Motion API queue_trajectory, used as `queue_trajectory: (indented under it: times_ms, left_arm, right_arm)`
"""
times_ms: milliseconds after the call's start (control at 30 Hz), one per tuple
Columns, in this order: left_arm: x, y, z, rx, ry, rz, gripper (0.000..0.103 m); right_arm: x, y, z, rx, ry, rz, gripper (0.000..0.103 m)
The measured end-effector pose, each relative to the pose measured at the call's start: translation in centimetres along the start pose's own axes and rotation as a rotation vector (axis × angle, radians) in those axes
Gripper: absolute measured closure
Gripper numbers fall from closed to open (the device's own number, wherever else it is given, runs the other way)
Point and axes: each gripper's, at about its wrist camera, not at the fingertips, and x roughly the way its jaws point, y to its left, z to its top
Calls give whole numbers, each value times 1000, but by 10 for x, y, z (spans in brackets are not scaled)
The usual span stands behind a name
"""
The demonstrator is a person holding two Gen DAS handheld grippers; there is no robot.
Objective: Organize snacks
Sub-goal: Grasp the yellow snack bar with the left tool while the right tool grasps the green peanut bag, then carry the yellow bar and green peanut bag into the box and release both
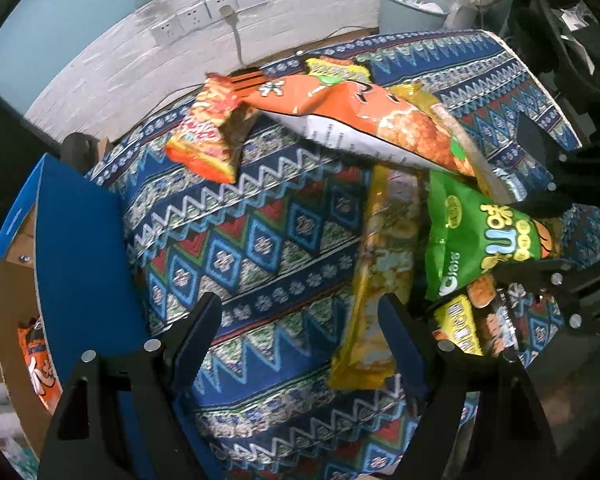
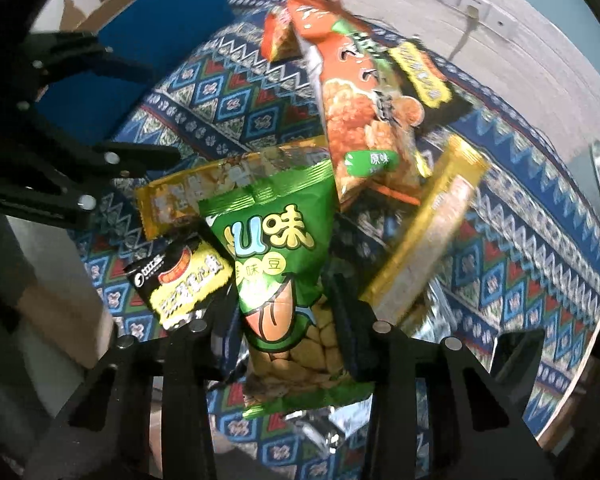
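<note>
Status: early; most of the sorting is judged still to do.

- Box [image 1: 76, 240], blue cardboard, at the left edge of the patterned tablecloth [image 1: 260, 248]. One orange packet [image 1: 34, 364] lies inside; no other content shows.
- Loose heap on the cloth, right of the box:
  - large orange bag [image 1: 360, 120], far side, lying on top of other packets;
  - small orange packet [image 1: 208, 136], far left of the heap;
  - long yellow packet [image 1: 384, 268], near the middle;
  - second long gold packet [image 2: 428, 240], on the right in the right wrist view;
  - small black-and-yellow packet [image 2: 180, 280], near side;
  - another black-and-yellow packet [image 2: 420, 76], far side.
- Green bag [image 2: 284, 264]: in the heap, its lower part between the jaws of the right gripper [image 2: 288, 340], which are clamped against its sides.
- Left gripper [image 1: 300, 320]: jaws spread, nothing between them, above bare cloth just left of the long yellow packet.
- Remaining: the green bag and the rest of the heap are not yet boxed.
</note>
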Motion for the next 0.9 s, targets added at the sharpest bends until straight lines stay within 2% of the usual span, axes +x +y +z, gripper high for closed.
queue_trajectory:
  times_ms: [167, 567, 800, 833, 867, 900]
  left_arm:
    - [5, -16, 10, 30, -12, -5, 21]
    - [41, -43, 32, 68, 30, -14, 21]
    - [61, -62, 38, 131, 44, 34, 22]
    - [63, -65, 38, 143, 43, 38, 27]
    - [66, -67, 37, 153, 40, 47, 42]
    - [68, -68, 37, 159, 42, 47, 49]
  right_arm:
    - [-20, -17, -20, 89, -30, 11, 64]
    - [-35, -52, -32, 243, -77, -1, 64]
    - [-37, -62, -34, 279, -93, -4, 64]
    - [-36, -63, -34, 282, -92, -5, 64]
    - [-36, -63, -33, 284, -93, -4, 64]
    - [-36, -64, -33, 287, -96, -2, 64]
